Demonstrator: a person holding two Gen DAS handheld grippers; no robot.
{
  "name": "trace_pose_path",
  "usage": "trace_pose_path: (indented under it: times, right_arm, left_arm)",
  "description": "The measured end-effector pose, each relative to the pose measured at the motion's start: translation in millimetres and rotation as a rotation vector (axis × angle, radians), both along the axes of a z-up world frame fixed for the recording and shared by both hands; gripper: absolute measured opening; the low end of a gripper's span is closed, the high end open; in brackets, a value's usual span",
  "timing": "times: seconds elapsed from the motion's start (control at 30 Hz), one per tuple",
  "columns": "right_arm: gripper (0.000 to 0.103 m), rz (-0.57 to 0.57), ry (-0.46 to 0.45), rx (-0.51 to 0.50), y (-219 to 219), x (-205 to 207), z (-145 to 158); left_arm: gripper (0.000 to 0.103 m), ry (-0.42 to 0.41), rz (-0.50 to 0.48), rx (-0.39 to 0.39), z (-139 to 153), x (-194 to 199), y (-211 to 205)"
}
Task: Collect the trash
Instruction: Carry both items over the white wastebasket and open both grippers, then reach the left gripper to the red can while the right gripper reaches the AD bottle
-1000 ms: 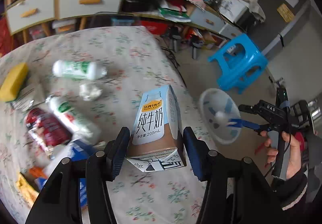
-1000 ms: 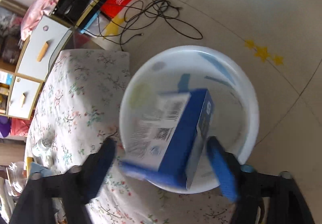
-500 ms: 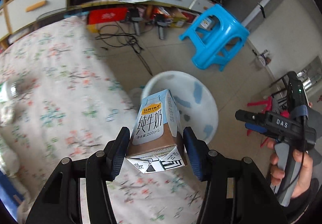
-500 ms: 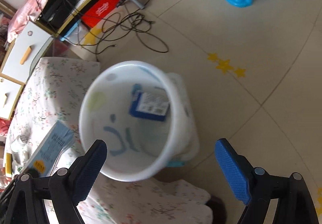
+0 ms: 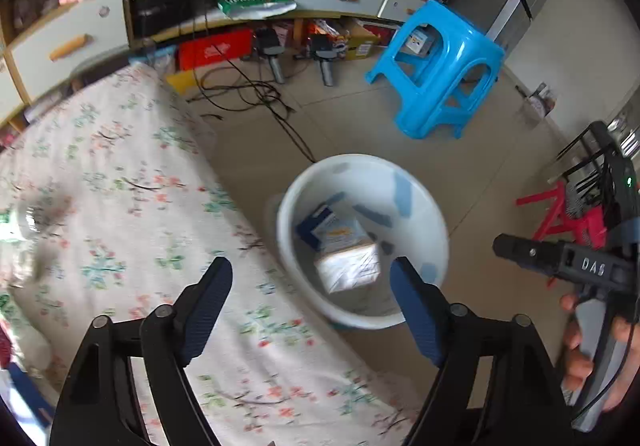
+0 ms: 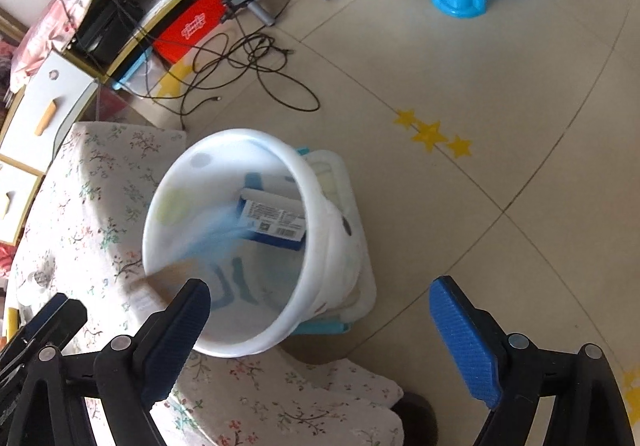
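My left gripper (image 5: 311, 266) hangs over the white bin (image 5: 360, 161) beside the table, its jaws opening with nothing pressed between them. Below it the milk carton (image 5: 346, 266) is a blur inside the bin, next to a blue box (image 5: 316, 224). In the right wrist view the same bin (image 6: 240, 133) holds the blue box (image 6: 272, 217), and the carton (image 6: 200, 246) streaks down past the rim. My right gripper (image 6: 320, 288) is open and empty, off to the bin's floor side. A hand (image 5: 580, 346) holds it.
The table with the floral cloth (image 5: 120, 185) borders the bin on the left. A blue stool (image 5: 436, 65), black cables (image 5: 248, 93) and a red stool (image 5: 568, 213) stand on the tiled floor. A cluttered cabinet (image 5: 80, 37) runs along the back.
My left gripper carried the milk carton from over the table to above the bin, then opened and let it fall in. The blue box dropped from my right gripper, which drew back.
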State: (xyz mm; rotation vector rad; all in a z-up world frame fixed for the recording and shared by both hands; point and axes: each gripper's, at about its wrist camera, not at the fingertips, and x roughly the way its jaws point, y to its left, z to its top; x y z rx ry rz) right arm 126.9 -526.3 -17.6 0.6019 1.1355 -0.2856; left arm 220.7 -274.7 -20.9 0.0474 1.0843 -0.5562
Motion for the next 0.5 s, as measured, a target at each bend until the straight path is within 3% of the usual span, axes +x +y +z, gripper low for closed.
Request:
trace_pose_path:
  times: [0.13,0.5]
  right_arm:
    - [0.093,0.028,-0.006,-0.011,10.4,3.5,2.6]
    - [0.093,0.127,-0.023,-0.027,62.2,23.6,10.2]
  left_arm:
    - [0.091,0.007,0.024,0.005,2.2,-2.2,23.6]
    - [0.1,0.006,0.097,-0.009,20.7,-13.9,107.5]
